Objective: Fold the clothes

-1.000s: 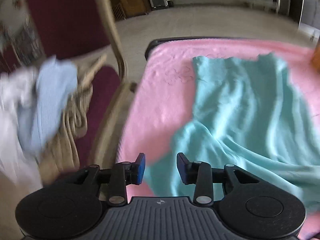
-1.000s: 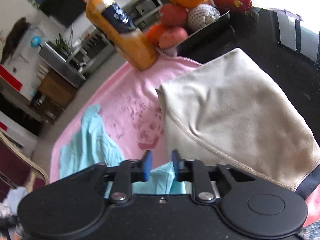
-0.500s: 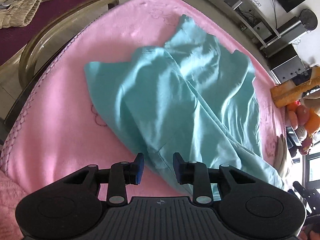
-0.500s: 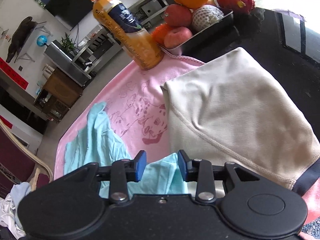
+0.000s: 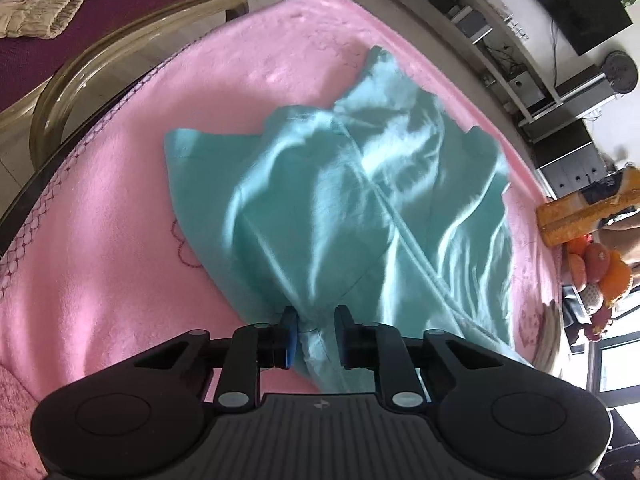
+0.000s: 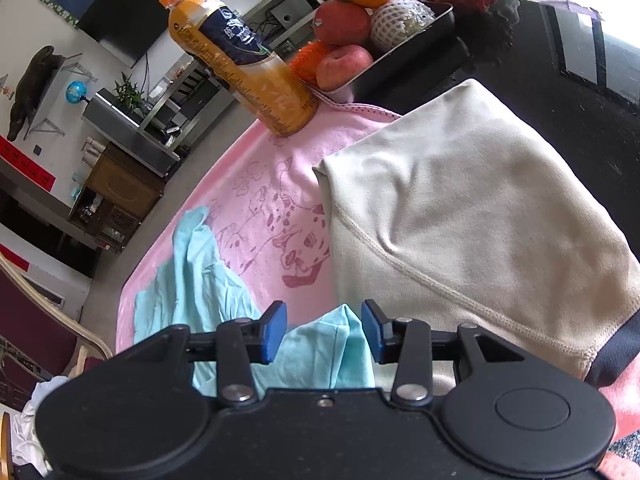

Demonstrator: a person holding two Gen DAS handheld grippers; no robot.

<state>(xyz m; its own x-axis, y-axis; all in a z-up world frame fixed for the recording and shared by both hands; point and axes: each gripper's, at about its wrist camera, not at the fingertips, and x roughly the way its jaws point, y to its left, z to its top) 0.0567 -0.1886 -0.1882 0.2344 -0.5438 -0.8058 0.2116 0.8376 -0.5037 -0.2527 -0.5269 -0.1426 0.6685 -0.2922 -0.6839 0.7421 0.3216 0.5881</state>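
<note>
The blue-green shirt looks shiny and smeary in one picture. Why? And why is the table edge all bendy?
In the left wrist view the teal shirt shows streaky bright patches, likely daylight plus motion blur. The pink blanket curves there because of the fisheye lens. In the right wrist view things look sharper: the juice bottle label and the beige garment seams are crisp, though the bottle leans from distortion.

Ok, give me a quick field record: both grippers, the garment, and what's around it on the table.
left gripper: jaws open, teal fabric bunched between them
right gripper: jaws wide open, a teal fold between them, not clamped
crumpled teal cotton shirt: unfolded, on the pink printed towel
folded beige garment: beside the teal one
orange juice bottle: at the towel's far edge, next to the dark fruit tray
</note>
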